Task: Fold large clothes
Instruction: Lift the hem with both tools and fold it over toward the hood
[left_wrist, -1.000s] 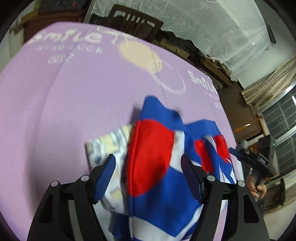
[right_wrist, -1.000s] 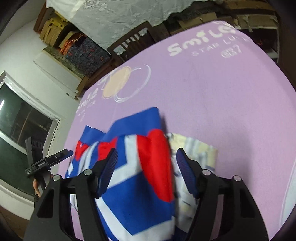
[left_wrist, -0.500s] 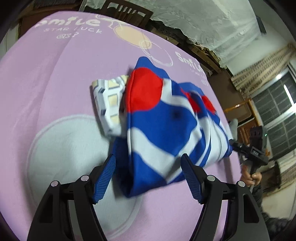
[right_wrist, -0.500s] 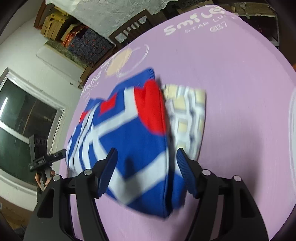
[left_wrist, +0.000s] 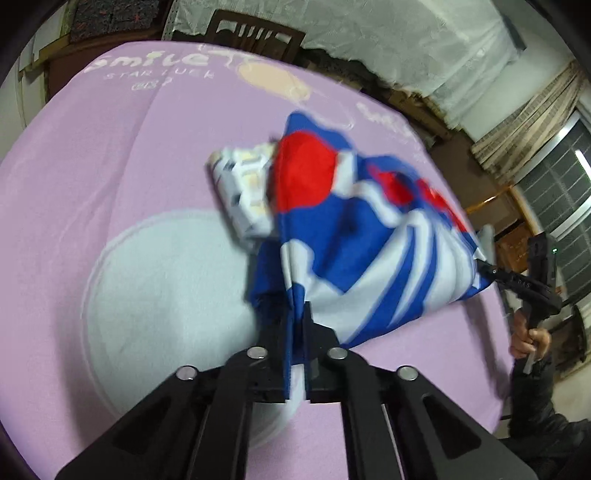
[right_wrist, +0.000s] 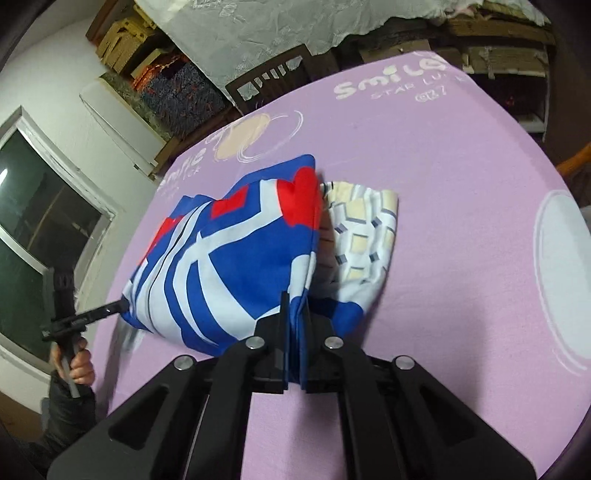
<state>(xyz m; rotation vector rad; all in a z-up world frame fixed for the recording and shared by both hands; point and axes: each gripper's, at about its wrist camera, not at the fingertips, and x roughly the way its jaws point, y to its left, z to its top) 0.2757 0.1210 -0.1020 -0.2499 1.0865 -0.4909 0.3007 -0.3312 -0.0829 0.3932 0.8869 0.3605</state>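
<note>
- In the left wrist view, I have the left gripper (left_wrist: 295, 325) at lower centre, its fingers closed on a near corner of the blue, white and red cloth (left_wrist: 354, 236).
- The cloth runs from that corner across the centre to the right edge of the frame, where the right gripper (left_wrist: 491, 271) pinches the other near corner. It is lifted at the near edge; its far part lies on the counter.
- In the right wrist view the order is reversed: the left gripper (right_wrist: 118, 306) bites the cloth (right_wrist: 229, 254) at lower left, and the right gripper (right_wrist: 293, 325) at lower centre has its fingers closed on its corner.
- Handling, as I judge it: the cloth is light, thin and limp. It sags between the two grips, so I would hold it at the corners and keep the edge taut.
- A folded pale checked cloth (right_wrist: 365, 236) lies touching it, right of centre in that view.
- The counter (right_wrist: 461, 192) carries a lilac cover with printed lettering and circles. Beyond it stand a wooden chair (right_wrist: 269, 77), lace drapery and a dark window (right_wrist: 33, 221) at left.
</note>
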